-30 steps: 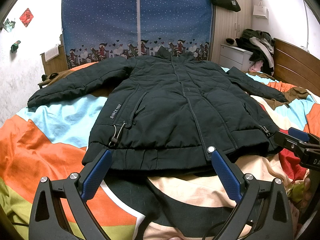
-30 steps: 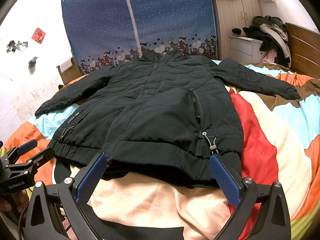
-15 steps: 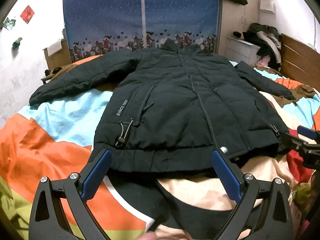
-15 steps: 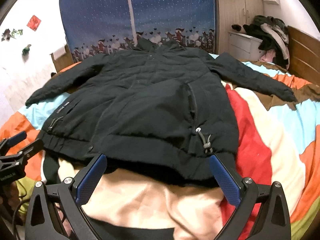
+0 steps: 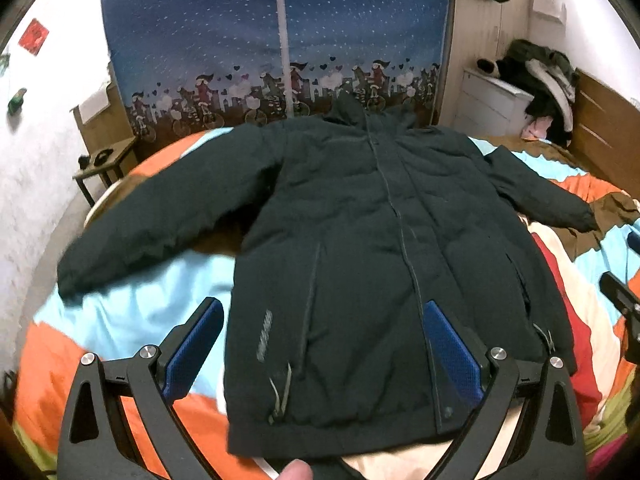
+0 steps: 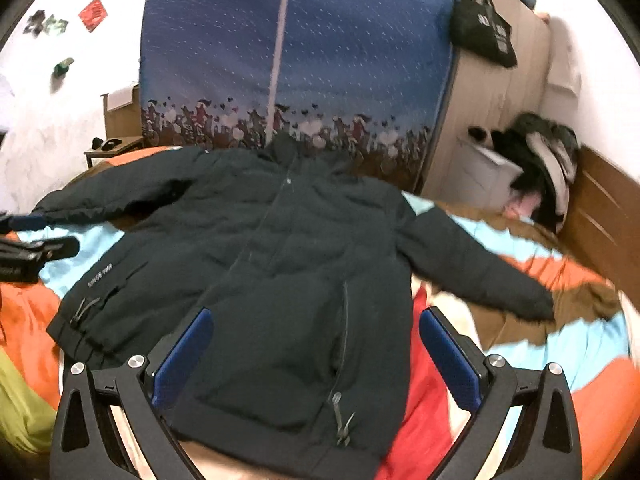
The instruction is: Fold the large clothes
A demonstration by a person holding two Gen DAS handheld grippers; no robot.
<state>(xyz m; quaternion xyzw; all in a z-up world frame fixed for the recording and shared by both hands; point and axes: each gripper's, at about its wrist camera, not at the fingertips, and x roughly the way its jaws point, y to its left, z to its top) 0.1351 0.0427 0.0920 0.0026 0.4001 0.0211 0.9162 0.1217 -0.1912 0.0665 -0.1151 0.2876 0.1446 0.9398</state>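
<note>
Left wrist view showed me the dark jacket (image 5: 380, 248) lying flat, front up, sleeves spread across the bed (image 5: 132, 312); no fold made yet. My left gripper (image 5: 320, 344) and right gripper (image 6: 316, 344) had fingers spread, holding nothing.

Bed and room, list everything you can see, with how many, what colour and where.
jacket: one, black, spread flat front-up on the bed, sleeves out to both sides
bedspread: one, orange, light blue, red, cream and brown patches, under the jacket
fabric wardrobe: one, blue with a cartoon border, behind the bed
tote bag: one, black, hanging on the wooden cabinet
drawer unit: one, white, right of the wardrobe
clothes pile: one heap, dark and pale, on the drawer unit
headboard: one, brown wood, far right
side table: one, wood, far left
left gripper: black with blue pads, open over the jacket's hem
right gripper: same, open over the jacket's right side
</note>
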